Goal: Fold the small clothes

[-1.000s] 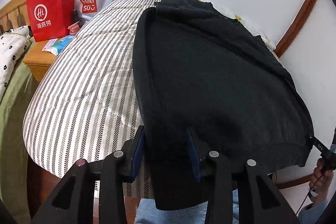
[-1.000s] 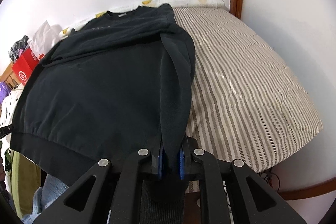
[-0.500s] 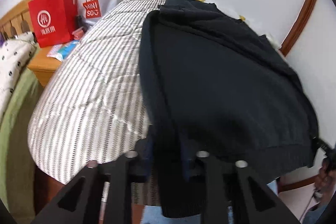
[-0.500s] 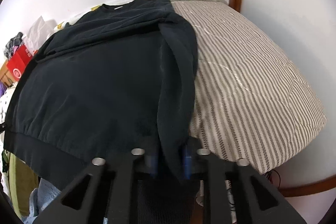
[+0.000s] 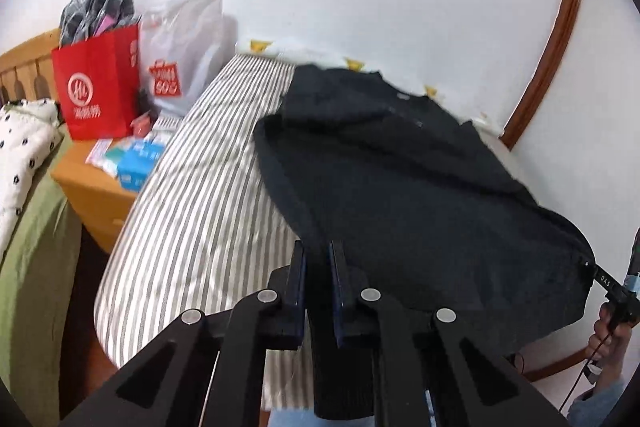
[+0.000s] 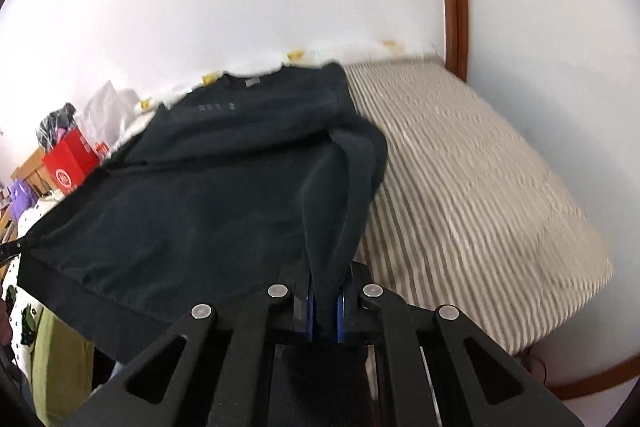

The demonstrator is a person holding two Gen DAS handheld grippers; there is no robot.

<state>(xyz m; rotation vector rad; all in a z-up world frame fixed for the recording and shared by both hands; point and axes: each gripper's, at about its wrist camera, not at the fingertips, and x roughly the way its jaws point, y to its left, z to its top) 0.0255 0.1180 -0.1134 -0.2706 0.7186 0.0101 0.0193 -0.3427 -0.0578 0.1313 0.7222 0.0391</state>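
Black sweatshirt (image 5: 400,187) spread over the striped mattress (image 5: 192,211), collar at the far end near the white wall in the upper middle of both frames, hem at the near edge in the lower part. Long axis running away from the cameras, from hem to collar.

Left gripper (image 5: 317,267) at the bottom centre of the left wrist view, jaws nearly together and clamped on the hem corner, dark cloth hanging below between the blue pads. Right gripper (image 6: 325,307) at the bottom centre of the right wrist view, jaws also pressed together on the other hem corner, with the folded-in sleeve (image 6: 352,179) rising out of them toward the upper middle. Hem stretched between both tools and lifted off the mattress edge; both pictures slightly blurred.

Deciding relation, as a judgement: collar straight ahead of both tools and about equally far from each, so neither hand nearer. Next move probably a carry of the hem forward along the long axis to the collar, both corners kept level to avoid a skewed fold.

Red paper bag (image 5: 96,87) on the wooden nightstand (image 5: 92,191) at the left of the frame, well apart from the sweatshirt.
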